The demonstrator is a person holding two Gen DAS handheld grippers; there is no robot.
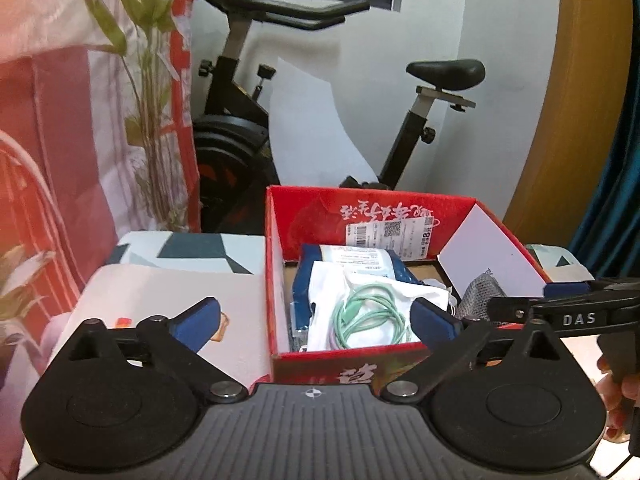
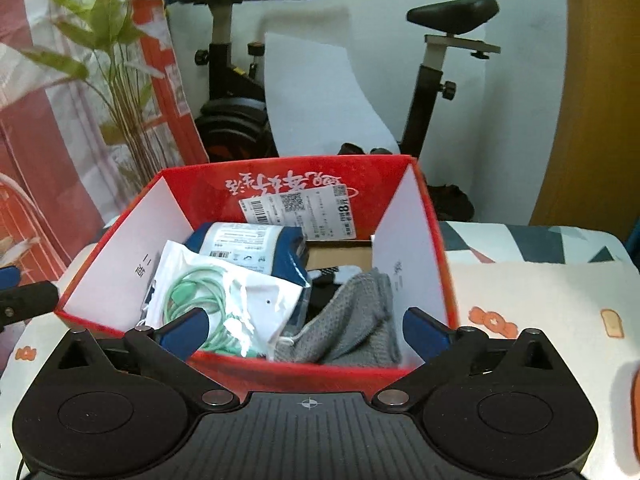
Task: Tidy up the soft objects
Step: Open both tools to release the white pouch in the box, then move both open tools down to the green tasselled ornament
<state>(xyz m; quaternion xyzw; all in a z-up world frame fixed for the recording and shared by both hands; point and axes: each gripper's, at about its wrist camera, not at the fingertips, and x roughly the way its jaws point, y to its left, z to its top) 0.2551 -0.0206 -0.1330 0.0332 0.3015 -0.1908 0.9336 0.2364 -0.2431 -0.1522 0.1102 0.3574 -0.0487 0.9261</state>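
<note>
A red cardboard box stands open on a patterned table. Inside lie a white bag with a coiled green cable, a blue packet with a white label and a grey knitted cloth. My left gripper hovers at the box's near left corner, jaws wide open and empty. My right gripper is over the box's near edge, above the cloth, also wide open and empty. The right gripper's black arm shows in the left wrist view.
An exercise bike stands behind the table against a white wall. A red and pink curtain with a green plant hangs at the left. A wooden door is at the right. A person's hand grips the right handle.
</note>
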